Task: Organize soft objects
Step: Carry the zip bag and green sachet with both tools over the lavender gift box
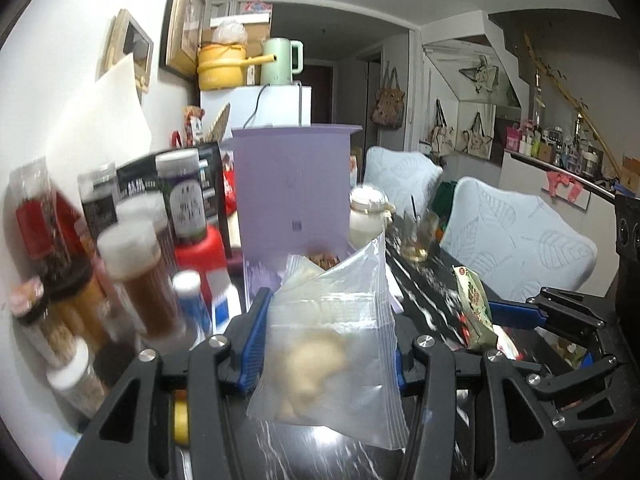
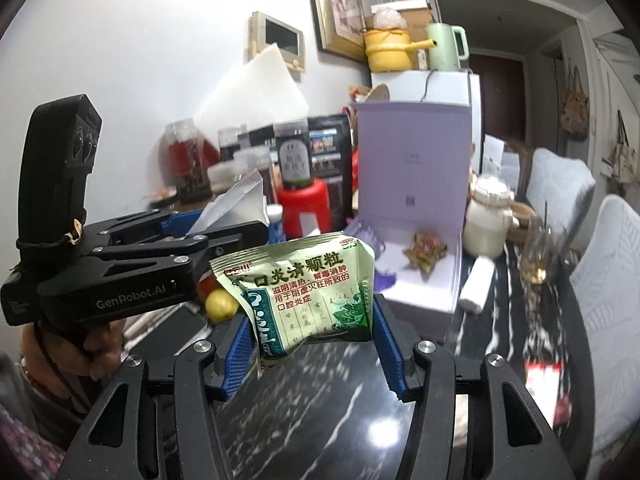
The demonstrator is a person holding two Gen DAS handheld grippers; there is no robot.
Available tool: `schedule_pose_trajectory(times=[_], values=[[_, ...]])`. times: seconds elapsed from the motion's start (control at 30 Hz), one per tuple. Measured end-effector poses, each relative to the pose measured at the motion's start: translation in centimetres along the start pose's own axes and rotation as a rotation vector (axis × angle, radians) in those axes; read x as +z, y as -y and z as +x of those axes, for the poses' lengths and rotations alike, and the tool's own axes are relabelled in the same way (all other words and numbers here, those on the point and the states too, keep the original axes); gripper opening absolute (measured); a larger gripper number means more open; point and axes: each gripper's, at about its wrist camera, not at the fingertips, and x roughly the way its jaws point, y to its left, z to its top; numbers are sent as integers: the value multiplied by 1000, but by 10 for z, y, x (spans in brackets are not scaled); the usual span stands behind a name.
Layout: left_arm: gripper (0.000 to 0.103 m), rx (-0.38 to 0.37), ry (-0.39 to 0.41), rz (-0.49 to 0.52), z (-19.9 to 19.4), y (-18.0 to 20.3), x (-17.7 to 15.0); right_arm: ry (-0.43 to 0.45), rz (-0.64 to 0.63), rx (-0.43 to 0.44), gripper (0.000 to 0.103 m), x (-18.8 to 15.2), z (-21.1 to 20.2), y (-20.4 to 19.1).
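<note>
My left gripper [image 1: 326, 344] is shut on a clear zip bag [image 1: 332, 352] with pale lumpy pieces inside, held above the dark marbled table [image 1: 320, 456]. My right gripper [image 2: 316, 340] is shut on a green sachet with Chinese print [image 2: 308, 292], also lifted off the table. An open lilac box [image 2: 420, 272] stands ahead of both, its lid [image 1: 292, 184] upright; a small colourful packet [image 2: 424, 250] lies inside it. In the right wrist view the left gripper [image 2: 236, 220] and the clear bag [image 2: 236, 200] show at the left. In the left wrist view the right gripper [image 1: 496, 312] with the green sachet [image 1: 474, 308] shows at the right.
Several jars and bottles [image 1: 136, 272] crowd the left against the wall, with a red stool-shaped thing [image 2: 306, 208]. A cream pot [image 2: 488, 216], a glass [image 2: 536, 256] and a white roll [image 2: 476, 284] stand right of the box. A lemon [image 2: 220, 304] lies below the left gripper. Light-blue chairs [image 1: 520, 240] line the table's right side.
</note>
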Motion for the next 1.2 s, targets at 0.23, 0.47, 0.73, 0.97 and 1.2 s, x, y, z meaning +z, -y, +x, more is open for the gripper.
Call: schedule_pose_trajectory(times=[0.23,0.47,0.73,0.97,1.2], values=[[49,21,69,24,23,-7,43,48,-27,-20,55,40,13,22],[49,61,115,32,53,-13,73,85,-31,-29,55,75,36,48],[49,87,130,-16,95,-25,92,98,-16,-50,55,103,69,79],[49,105,81,-61,141,-34,90,91,0,-53,55,117,104,101],[49,135,6,-91,187,-43,78,36,27,-85,55,113,147,121]])
